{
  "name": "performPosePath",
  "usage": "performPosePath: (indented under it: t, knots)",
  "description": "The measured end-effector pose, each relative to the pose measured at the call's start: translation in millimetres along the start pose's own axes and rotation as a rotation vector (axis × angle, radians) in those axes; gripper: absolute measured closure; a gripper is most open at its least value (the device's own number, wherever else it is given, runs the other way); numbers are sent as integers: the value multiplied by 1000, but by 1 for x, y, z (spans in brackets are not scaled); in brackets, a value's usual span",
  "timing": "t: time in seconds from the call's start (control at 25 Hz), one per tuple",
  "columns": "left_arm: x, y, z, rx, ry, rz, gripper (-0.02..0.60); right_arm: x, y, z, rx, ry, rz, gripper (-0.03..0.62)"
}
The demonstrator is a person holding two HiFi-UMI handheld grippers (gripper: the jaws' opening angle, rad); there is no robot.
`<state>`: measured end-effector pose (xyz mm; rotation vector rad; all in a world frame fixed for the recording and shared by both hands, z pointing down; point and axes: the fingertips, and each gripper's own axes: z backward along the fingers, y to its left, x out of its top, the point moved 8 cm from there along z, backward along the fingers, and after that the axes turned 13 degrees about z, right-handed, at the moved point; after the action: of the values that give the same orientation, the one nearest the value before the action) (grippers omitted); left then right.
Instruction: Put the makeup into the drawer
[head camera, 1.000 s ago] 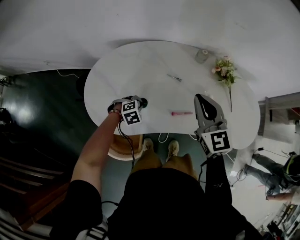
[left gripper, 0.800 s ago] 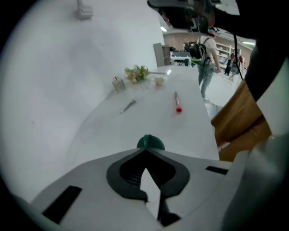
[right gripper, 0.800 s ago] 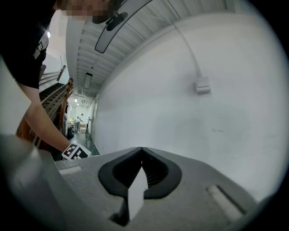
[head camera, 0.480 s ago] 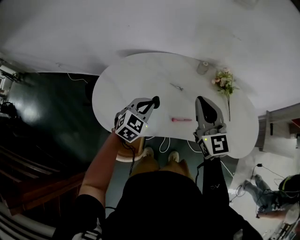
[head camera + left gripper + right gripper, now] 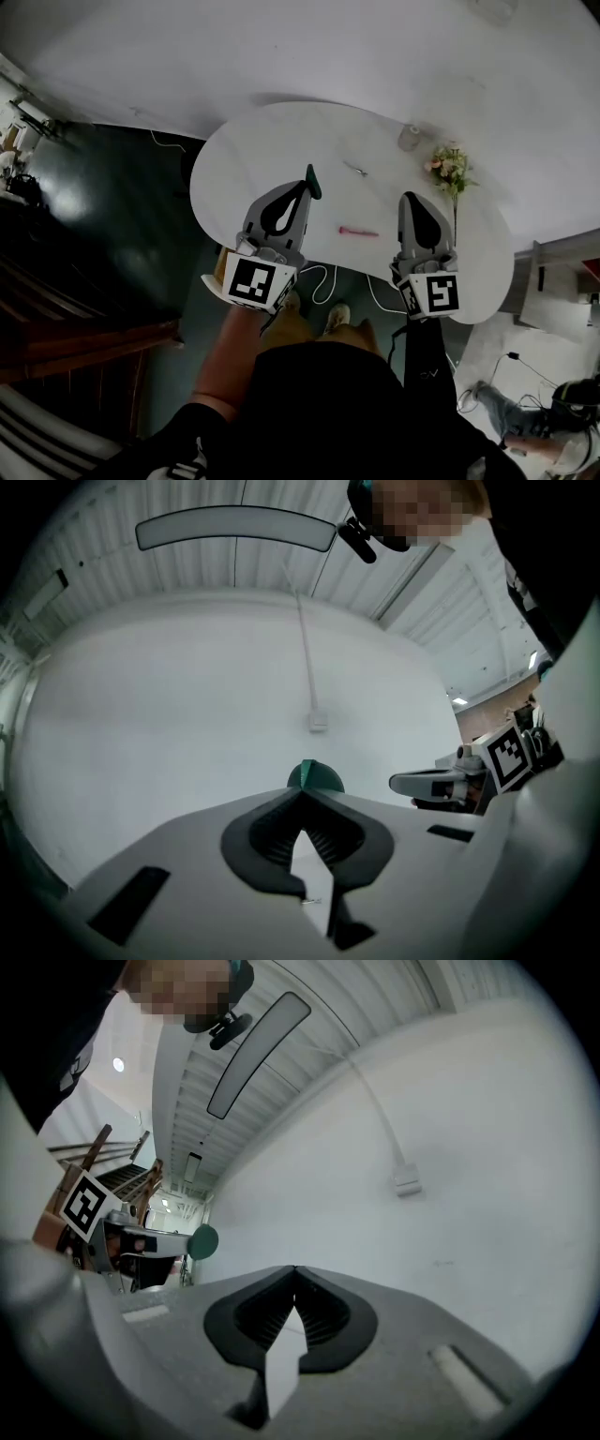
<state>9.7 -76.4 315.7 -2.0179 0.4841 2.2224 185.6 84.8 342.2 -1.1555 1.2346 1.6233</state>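
A white oval table [image 5: 281,141] lies below me. A pink makeup stick [image 5: 358,231] rests on it near the front edge, between the two grippers. My left gripper [image 5: 307,180] is raised well above the table and points level at the wall, shut on a small dark green round piece [image 5: 314,775]. That piece also shows as a green disc [image 5: 202,1239] in the right gripper view. My right gripper [image 5: 410,197] hovers right of the pink stick, its jaws [image 5: 295,1269] closed together with nothing between them.
A small metal item [image 5: 354,170] lies mid-table. A little jar [image 5: 409,138] and a flower sprig [image 5: 450,167] sit at the back right. Cables [image 5: 323,277] trail on the floor by the person's feet. A white wall stands behind the table.
The left gripper has risen from the table's near edge, rolled, and now points level with the green piece at its tip. The right gripper lifted slightly.
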Motion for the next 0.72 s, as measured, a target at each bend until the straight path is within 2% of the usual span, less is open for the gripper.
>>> performPosePath:
  t: [0.16,0.36,0.48,0.64,0.72]
  knots:
    - [3,-3,9,41,0,-17,572,-2,4,3,33,-7,-8,589]
    - [12,9,33,42,-32,-41,572,11,31,-13,84,-40,-2,589]
    - [15,31,59,111,-2,-40,572,20,55,-31,133,-57,-6,589]
    - [23,66,98,177,-20,-65,572,29,95,-62,201,-86,-26,589]
    - [24,86,120,222,5,-68,572,32,117,-78,236,-94,-38,589]
